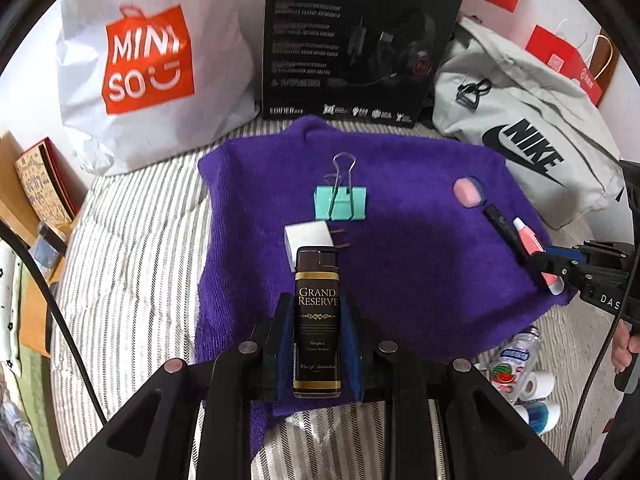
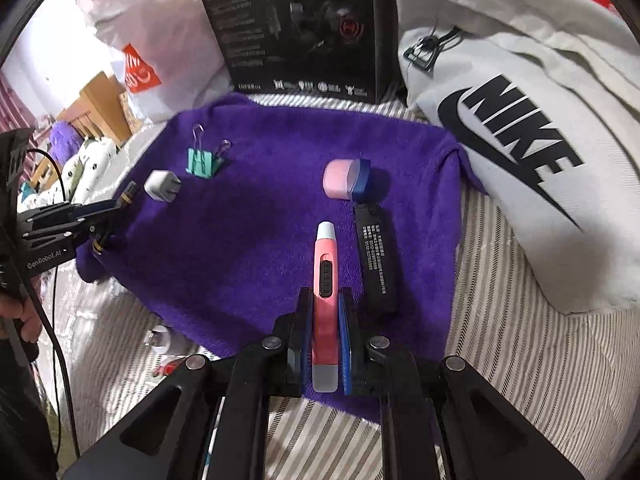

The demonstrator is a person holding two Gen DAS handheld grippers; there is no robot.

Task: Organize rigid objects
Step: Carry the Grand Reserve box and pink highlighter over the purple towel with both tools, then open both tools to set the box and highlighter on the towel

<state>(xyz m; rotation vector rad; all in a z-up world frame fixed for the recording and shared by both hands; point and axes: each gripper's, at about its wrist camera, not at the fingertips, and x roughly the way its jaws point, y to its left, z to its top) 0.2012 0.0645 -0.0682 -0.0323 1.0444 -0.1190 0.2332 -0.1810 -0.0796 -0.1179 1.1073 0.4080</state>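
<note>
On the left side of the purple cloth (image 1: 400, 240), the left gripper (image 1: 318, 344) is clamped on a dark, bottle-shaped lighter labelled Grand Reserve (image 1: 317, 320), its blue pads pressed to both long sides, the lighter's top pointing at the white plug adapter (image 1: 308, 238) that lies just ahead of it. Beyond the adapter sits the teal binder clip (image 1: 342, 202), its wire handles up. Whether the lighter rests on the cloth or hangs just above it cannot be told. Toward the middle-right, the pink and blue case (image 2: 346, 180) lies alone, and just in front of it the flat black stick with white print (image 2: 378, 256) lies lengthwise. Beside that stick, close on its left, the right gripper (image 2: 326, 344) is closed around the pink utility knife (image 2: 326, 292), jaws tight on its lower half, grey tip forward; it too sits low over the cloth. The step in hand looks like placement — each tool carrying one item into a row on the cloth, left group and right group. The next move, in my judgement, calls for lowering each piece flat, parallel to its neighbour without nudging it, then easing the jaws apart — the lighter short of the adapter's prongs, the knife clear of the black stick.
</note>
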